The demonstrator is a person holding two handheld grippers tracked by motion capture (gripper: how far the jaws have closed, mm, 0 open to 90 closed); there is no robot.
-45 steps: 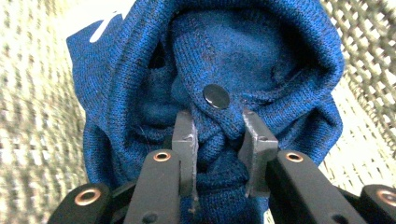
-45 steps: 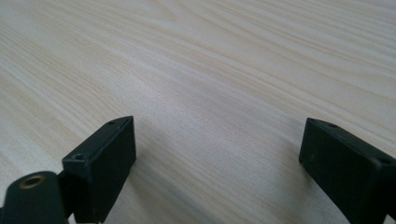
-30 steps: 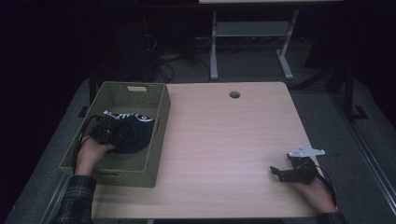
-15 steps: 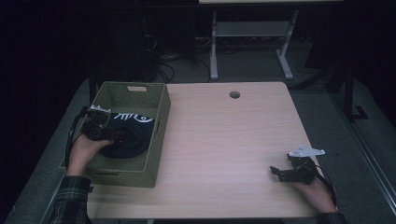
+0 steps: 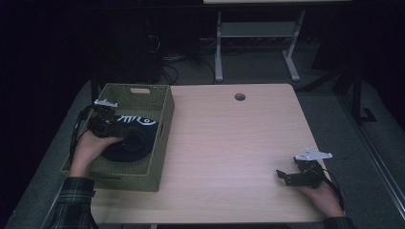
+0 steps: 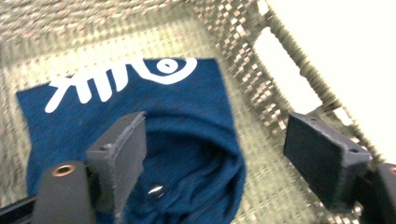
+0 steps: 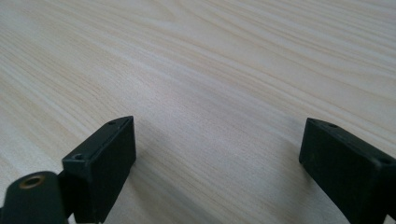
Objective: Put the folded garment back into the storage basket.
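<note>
Dark floor and a tangle of cables surround one pale wood table (image 5: 229, 143), with a round cable hole (image 5: 239, 97) near its far edge and a white metal stand (image 5: 258, 43) behind it. One olive woven basket (image 5: 157, 157) sits on the table's left side, its length running from the near edge toward the far one, with a slot handle in each end wall.

One dark blue cloth (image 5: 138, 138) lies on the basket's floor, loosely folded, toward the far end. It bears a white printed figure, a fish skeleton with a ring for an eye (image 6: 140, 77); I can read no letters or brand on it.

Two grippers are in use, one per hand. The left gripper (image 5: 125, 132) hangs inside the basket just above the cloth, held by the left hand (image 5: 90, 148) in a plaid sleeve (image 5: 71, 200). Its jaws have just been opening and now stand wide apart; in the left gripper view the cloth (image 6: 196, 154) lies below and between them, with neither pad pressing on it, and the basket's woven wall (image 6: 280, 84) runs past the right jaw.

The right gripper (image 5: 282, 175) rests near the table's near right corner, held by the right hand (image 5: 325, 193). Its jaws are spread wide over bare wood (image 7: 210, 93), holding nothing.
</note>
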